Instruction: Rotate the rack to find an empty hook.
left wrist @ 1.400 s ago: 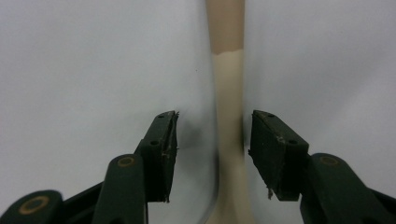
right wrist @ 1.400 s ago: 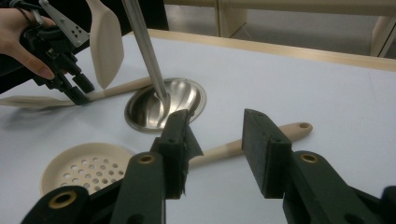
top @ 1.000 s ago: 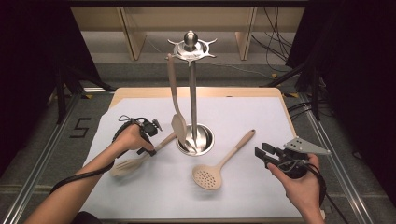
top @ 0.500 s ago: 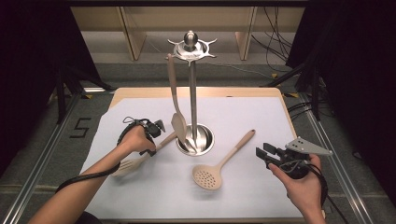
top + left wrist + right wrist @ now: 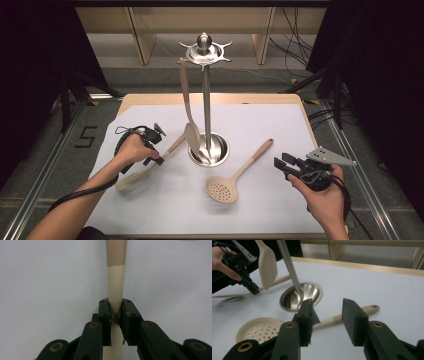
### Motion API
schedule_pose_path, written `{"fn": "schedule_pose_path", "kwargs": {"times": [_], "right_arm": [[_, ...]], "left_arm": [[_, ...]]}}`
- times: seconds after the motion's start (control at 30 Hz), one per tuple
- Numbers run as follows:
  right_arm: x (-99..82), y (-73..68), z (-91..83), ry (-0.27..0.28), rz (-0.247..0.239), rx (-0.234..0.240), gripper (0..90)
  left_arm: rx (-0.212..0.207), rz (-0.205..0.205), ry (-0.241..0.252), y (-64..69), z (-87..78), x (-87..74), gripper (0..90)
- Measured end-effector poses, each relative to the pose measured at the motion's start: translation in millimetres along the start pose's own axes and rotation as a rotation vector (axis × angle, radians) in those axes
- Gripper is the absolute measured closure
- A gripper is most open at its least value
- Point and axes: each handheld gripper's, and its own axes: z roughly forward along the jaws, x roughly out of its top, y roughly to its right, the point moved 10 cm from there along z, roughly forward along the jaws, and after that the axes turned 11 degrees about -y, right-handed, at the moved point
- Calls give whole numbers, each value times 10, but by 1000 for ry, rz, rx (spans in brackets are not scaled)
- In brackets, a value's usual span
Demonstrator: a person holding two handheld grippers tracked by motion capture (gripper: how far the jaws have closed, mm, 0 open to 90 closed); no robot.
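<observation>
My left gripper (image 5: 156, 157) is shut on the handle of a beige turner (image 5: 131, 179) that lies left of the metal utensil stand (image 5: 206, 105). Its jaws have just been closing, and in the left gripper view the pads (image 5: 105, 312) pinch the turner's handle (image 5: 115, 277) from both sides. A beige spatula (image 5: 188, 112) hangs from the stand's top. A beige skimmer (image 5: 223, 189) lies on the white sheet, right of the stand's base. My right gripper (image 5: 283, 164) hovers open beside the skimmer's handle (image 5: 337, 318), nothing between its jaws (image 5: 327, 312).
The stand's round steel base (image 5: 300, 296) sits mid-table on a white sheet (image 5: 280, 125) over a wooden table. Black curtains flank the table, and cables lie on the floor at the far right (image 5: 300, 30). The other hand and its gripper (image 5: 252, 288) show in the right gripper view.
The left hand has shifted slightly toward the front left with the turner's handle. The right hand and the skimmer have stayed put.
</observation>
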Motion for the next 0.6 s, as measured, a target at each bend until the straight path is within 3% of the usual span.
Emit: {"fn": "schedule_pose_path", "kwargs": {"times": [0.13,0.2,0.27,0.33,0.37,0.4,0.43,0.5,0.6], "right_arm": [[-3,-26,-2,-6,30,1,617],[4,-8,-5,-4,5,-5,617],[18,6,-11,8,-4,-11,617],[6,-2,-13,-4,10,-6,615],[13,11,-6,6,-5,-13,614],[19,18,1,12,-14,-18,613],[18,10,-3,8,-10,-15,612],[21,5,-2,9,-12,-14,611],[28,-1,-7,13,-12,-13,611]], "left_arm": [[-20,-53,86,-40,-75,17,785],[-20,-64,146,-72,-135,29,784],[-23,-50,176,-100,-186,24,783],[-31,-68,208,-117,-237,13,784],[-30,-71,222,-133,-262,10,784],[-31,-98,255,-138,-284,27,784],[-28,-86,255,-159,-315,8,784],[-31,-127,322,-181,-370,40,784],[-45,-148,389,-207,-445,52,784]]}}
